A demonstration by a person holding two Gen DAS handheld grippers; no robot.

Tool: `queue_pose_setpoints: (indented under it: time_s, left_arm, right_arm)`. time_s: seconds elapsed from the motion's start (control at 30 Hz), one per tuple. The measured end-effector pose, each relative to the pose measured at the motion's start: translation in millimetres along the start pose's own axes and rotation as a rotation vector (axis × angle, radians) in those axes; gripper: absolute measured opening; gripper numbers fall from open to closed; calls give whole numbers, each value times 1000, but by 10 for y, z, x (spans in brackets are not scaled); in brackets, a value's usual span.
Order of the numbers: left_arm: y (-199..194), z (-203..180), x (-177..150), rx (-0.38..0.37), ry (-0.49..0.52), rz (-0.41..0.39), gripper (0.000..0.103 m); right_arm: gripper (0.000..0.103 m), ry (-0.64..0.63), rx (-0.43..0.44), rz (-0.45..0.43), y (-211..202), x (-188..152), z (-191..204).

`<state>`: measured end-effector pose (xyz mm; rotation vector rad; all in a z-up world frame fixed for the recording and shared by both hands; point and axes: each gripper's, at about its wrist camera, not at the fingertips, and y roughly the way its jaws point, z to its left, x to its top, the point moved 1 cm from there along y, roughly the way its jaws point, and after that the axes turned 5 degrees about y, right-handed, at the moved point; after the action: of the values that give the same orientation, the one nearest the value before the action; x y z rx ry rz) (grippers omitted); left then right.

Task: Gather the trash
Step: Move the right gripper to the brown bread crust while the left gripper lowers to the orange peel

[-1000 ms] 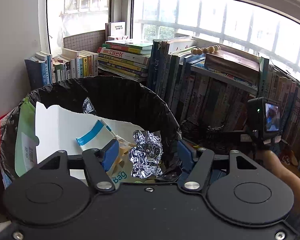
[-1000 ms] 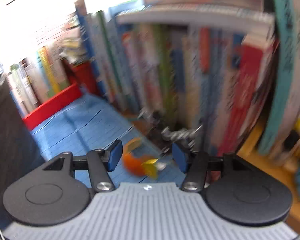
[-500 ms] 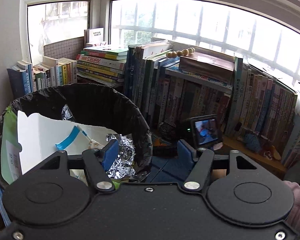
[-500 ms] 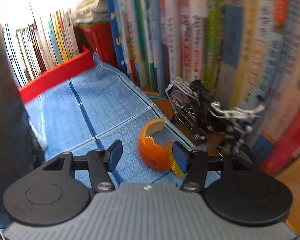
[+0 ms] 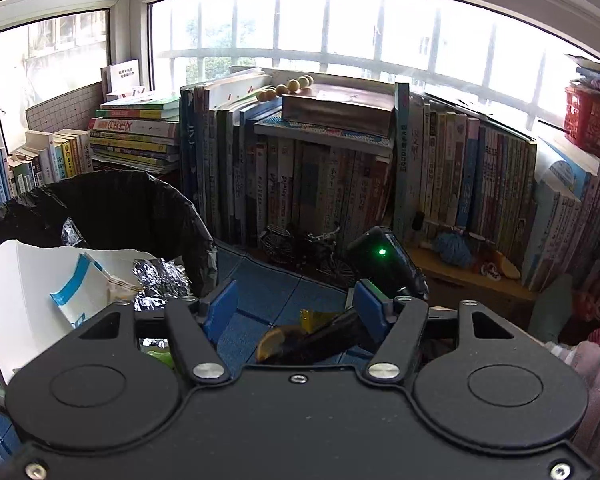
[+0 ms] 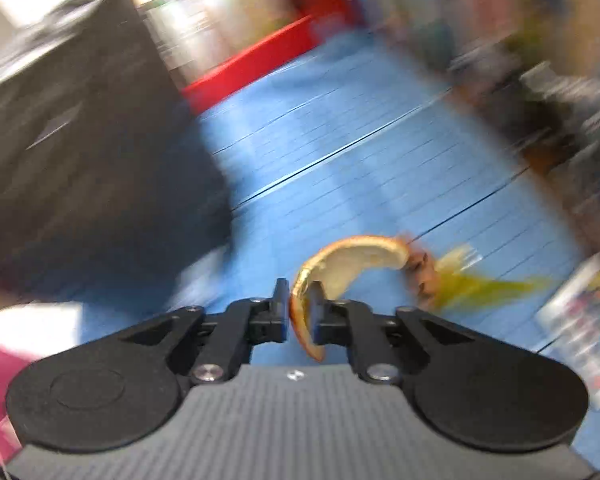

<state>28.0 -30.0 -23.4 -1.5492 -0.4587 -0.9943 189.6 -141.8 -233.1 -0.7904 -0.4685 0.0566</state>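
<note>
The orange peel (image 6: pixel 340 264) sits pinched between the pads of the right gripper (image 6: pixel 299 304), whose jaws have just been closing onto its rim; whether it has left the blue floor mat (image 6: pixel 360 152) is hard to tell through the blur. Just beside it on the mat lies a yellow-green wrapper scrap (image 6: pixel 472 284), not yet collected. The black-lined bin (image 5: pixel 112 204) near the mat's left edge already holds white card, a blue-striped packet and crumpled foil (image 5: pixel 160 280). The left gripper (image 5: pixel 294 306) hangs about half open, holding nothing. So 1 piece is gripped, 1 remains, and I judge the drop into the bin comes next.
</note>
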Motion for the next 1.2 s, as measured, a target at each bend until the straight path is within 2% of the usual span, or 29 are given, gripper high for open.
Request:
queue_pose_setpoints:
  time_s: [0.07,0.13,0.23,0.43,0.67,0.8,1.0,1.2]
  left_arm:
    - [7,-67,-46,-7,21,9,63]
    - [19,-132,-109,-7,42,24,62]
    - [61,-204,-235,-7,55,57,62]
    - [250,-341,-583,26,87,120,63]
    - [654,-183,-957,157,-10,182,62]
    - [910,-90,-1149,239,8,232,59]
    - [1263,-5,-1431,297,45,296,58]
    - [1467,41,-1577,318,35,324,65]
  right_arm:
    - [59,-79,74,31,-81,-125,131]
    - [75,-107,44,20,-151,-153,166]
    - [76,-32,-10,-12,-239,-83,61]
    - [79,22,-141,-136,-489,-44,-106]
    - [79,41,-260,-185,-466,-45,-288]
    - [79,0,-321,-188,-437,-117,-285]
    - [79,-30,-314,-213,-413,-193,-257]
    - [79,-61,-303,-233,-309,-196,-132]
